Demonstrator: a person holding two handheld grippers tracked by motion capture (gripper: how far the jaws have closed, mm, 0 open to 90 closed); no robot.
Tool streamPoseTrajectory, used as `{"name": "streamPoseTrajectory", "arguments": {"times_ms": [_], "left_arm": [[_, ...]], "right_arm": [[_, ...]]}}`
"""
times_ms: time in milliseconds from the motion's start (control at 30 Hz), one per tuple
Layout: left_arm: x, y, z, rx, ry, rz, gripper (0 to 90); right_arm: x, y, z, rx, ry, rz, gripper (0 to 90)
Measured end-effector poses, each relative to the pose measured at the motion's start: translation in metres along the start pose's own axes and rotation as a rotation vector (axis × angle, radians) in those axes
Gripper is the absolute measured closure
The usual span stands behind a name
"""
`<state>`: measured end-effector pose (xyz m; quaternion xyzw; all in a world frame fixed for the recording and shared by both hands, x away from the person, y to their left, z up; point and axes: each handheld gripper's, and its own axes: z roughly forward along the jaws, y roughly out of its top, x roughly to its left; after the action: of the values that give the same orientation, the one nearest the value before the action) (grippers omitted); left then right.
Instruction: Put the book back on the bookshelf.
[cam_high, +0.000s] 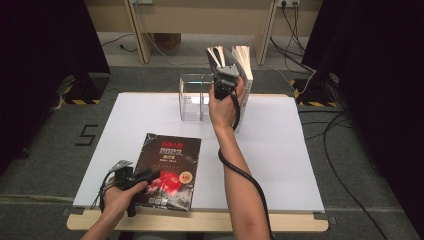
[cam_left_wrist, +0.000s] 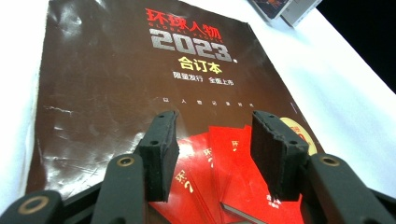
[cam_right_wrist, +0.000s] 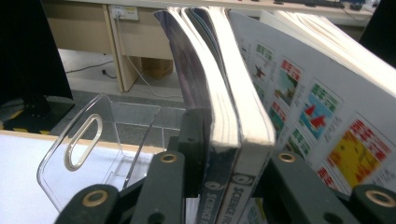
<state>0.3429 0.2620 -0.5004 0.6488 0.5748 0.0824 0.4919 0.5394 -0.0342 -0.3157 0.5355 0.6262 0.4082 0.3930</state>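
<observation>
The right gripper (cam_high: 223, 70) clamps two upright magazines (cam_right_wrist: 233, 116) just right of the clear rack (cam_high: 192, 97); the left gripper (cam_left_wrist: 215, 149) hovers open over the flat magazine (cam_left_wrist: 140, 84)

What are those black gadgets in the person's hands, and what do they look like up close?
Both are black hand-held tools. The left gripper ends in two blocky jaws faced with dark foam pads, joined by brass-coloured rivets. The right gripper carries a grey plate on top, and a thick black cable trails from it along the forearm. Both forearms are bare, with no sleeves showing.
</observation>
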Motion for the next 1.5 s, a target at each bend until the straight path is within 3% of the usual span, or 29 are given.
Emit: {"name": "streamPoseTrajectory", "arguments": {"times_ms": [300, 500, 1100, 1300, 1400, 1500], "left_arm": [[-0.001, 0.0, 0.002, 0.0, 0.0, -0.001, 50.2], [-0.002, 0.0, 0.001, -0.004, 0.0, -0.001, 50.2], [-0.003, -0.001, 0.001, 0.001, -0.001, 0.007, 50.2], [-0.003, 0.0, 0.001, -0.004, -0.001, 0.004, 50.2], [-0.003, -0.001, 0.001, -0.001, -0.003, 0.006, 50.2], [-0.003, -0.001, 0.001, -0.001, 0.0, 0.004, 50.1]], "right_arm": [[-0.008, -0.005, -0.006, 0.023, 0.039, 0.036, 65.9], [-0.012, -0.005, -0.013, 0.024, 0.076, 0.087, 60.4], [-0.014, -0.003, -0.028, -0.004, 0.093, 0.087, 57.0], [-0.015, 0.011, -0.025, -0.006, 0.089, 0.07, 58.7], [-0.018, 0.012, -0.024, 0.003, 0.084, 0.088, 73.7], [-0.018, 0.011, -0.025, 0.001, 0.066, 0.1, 75.2]]}}
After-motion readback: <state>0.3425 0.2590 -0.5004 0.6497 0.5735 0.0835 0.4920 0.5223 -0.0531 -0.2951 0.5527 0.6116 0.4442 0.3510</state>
